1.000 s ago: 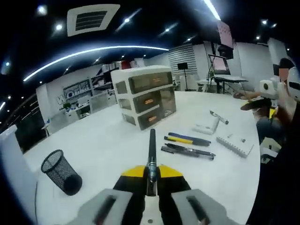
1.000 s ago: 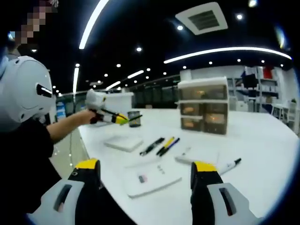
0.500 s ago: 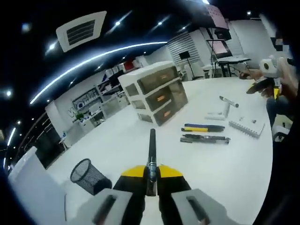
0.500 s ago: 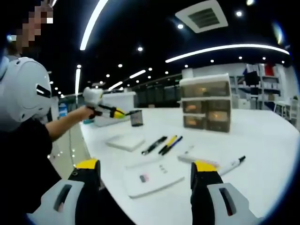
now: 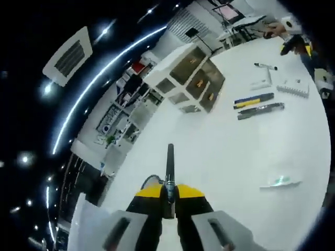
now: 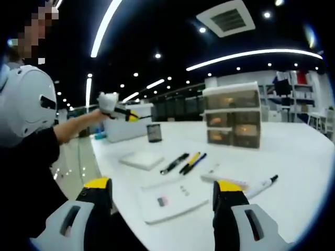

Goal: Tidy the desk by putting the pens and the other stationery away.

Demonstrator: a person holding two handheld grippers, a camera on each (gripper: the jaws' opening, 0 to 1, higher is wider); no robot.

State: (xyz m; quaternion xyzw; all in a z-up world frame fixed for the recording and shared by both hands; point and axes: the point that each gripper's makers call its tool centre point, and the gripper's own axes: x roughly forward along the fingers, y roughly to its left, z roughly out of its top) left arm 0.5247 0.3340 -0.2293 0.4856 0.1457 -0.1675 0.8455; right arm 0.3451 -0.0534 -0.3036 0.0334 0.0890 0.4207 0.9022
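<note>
My left gripper (image 5: 168,192) is shut on a black pen (image 5: 169,161) that sticks out forward between its jaws. Just beyond the jaws, the rim of the black mesh pen cup (image 5: 150,180) peeks out under the pen. In the right gripper view, a person's hand holds that left gripper (image 6: 118,111) up in the air, above and left of the mesh cup (image 6: 153,132). My right gripper (image 6: 163,192) stands open near the desk's front edge with nothing between its fingers. Several pens (image 6: 184,162) lie mid-desk, and a marker (image 6: 261,183) lies at the right.
A three-drawer unit (image 6: 233,116) stands at the back of the white desk. A notebook (image 6: 175,197), a white pad (image 6: 141,159) and a white eraser (image 6: 224,179) lie near the pens. A white box (image 6: 124,129) sits behind the cup. A small pale object (image 5: 280,182) lies alone.
The left gripper has lifted and tilted with the black pen, and its view has rolled. The mesh cup now lies right under the pen. The right gripper has stayed still.
</note>
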